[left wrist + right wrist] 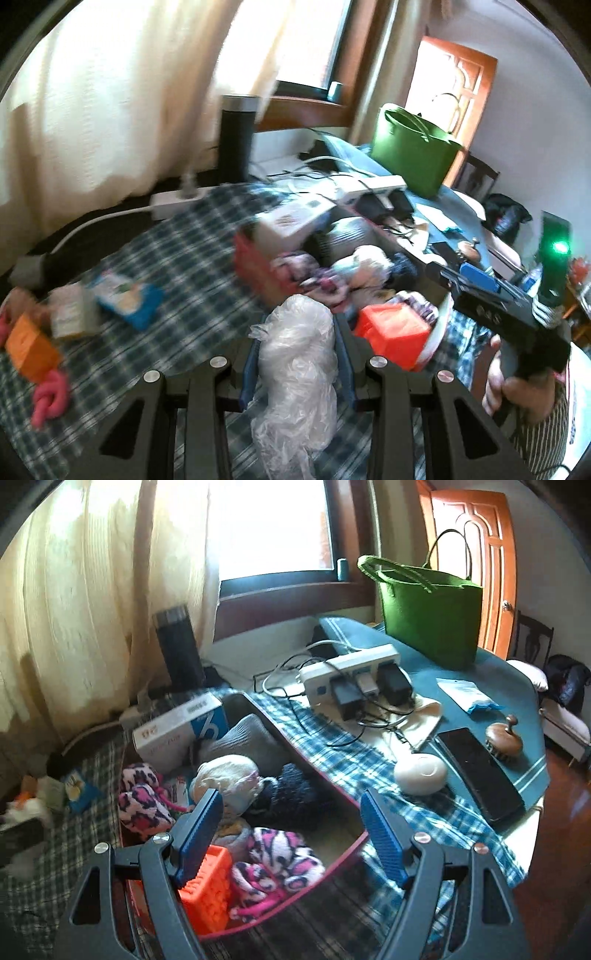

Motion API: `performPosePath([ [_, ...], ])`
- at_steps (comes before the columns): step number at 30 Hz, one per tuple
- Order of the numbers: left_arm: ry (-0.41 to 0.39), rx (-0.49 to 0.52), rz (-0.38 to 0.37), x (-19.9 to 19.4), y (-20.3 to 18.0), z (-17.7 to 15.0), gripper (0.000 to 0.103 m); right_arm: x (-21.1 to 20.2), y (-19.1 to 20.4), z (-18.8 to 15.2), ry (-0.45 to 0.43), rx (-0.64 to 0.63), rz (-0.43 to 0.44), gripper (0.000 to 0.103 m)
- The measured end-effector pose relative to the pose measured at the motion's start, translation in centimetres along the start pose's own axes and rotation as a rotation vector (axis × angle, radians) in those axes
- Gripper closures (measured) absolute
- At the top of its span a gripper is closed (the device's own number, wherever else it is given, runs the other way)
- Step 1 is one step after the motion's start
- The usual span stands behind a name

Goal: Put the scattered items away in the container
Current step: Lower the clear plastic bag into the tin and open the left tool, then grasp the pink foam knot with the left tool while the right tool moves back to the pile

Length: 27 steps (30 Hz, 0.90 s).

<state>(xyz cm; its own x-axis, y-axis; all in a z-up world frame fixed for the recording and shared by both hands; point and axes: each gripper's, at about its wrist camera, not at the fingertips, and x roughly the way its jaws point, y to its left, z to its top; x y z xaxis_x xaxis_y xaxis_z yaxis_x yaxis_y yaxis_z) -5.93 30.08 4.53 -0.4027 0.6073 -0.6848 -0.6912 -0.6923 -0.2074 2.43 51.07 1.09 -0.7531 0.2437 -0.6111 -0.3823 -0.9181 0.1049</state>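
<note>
In the left wrist view my left gripper [297, 354] is shut on a crumpled clear plastic bag [295, 369], held just before the red-walled container [255, 269]. The container [347, 853] holds a white box [177, 723], grey cloth, pink patterned socks [144, 801] and an orange block [210, 890]. My right gripper [291, 834] stands open above the container's near end, with nothing between its blue pads [199, 830]. A hand [517, 387] holds it at the right of the left wrist view. A blue packet [127, 299], an orange box [31, 349] and a pink knotted piece [51, 398] lie scattered on the checked cloth.
Behind the container sit a power strip with plugs and cables [354, 675], a green tote bag [432, 616] and a black flask [179, 650]. A white oval object [419, 773], a black phone [480, 771] and a wooden brush [504, 736] lie near the table's right edge.
</note>
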Motion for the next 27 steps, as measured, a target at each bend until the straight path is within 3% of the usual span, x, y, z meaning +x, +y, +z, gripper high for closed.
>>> performPosePath([
  [11,0.0,0.008,-0.07,7.1,-2.9,5.1,0.065,-1.0,-1.4,0.3,-0.031,0.016,0.025,0.023],
  [12,-0.002,0.011,-0.076,7.6,-3.0,5.4,0.063,-0.9,-1.5,0.3,-0.029,0.018,0.025,0.023],
  [14,-0.006,0.006,-0.074,8.4,-2.9,5.7,0.037,-0.5,-1.5,0.3,-0.022,0.021,0.026,0.023],
  [16,-0.022,-0.011,-0.061,8.5,-2.5,5.7,0.018,-0.2,-1.4,0.2,-0.016,0.022,0.027,0.023],
  [27,-0.029,-0.173,-0.023,5.5,3.8,3.3,0.017,0.3,0.7,-0.3,-0.001,0.006,0.054,0.023],
])
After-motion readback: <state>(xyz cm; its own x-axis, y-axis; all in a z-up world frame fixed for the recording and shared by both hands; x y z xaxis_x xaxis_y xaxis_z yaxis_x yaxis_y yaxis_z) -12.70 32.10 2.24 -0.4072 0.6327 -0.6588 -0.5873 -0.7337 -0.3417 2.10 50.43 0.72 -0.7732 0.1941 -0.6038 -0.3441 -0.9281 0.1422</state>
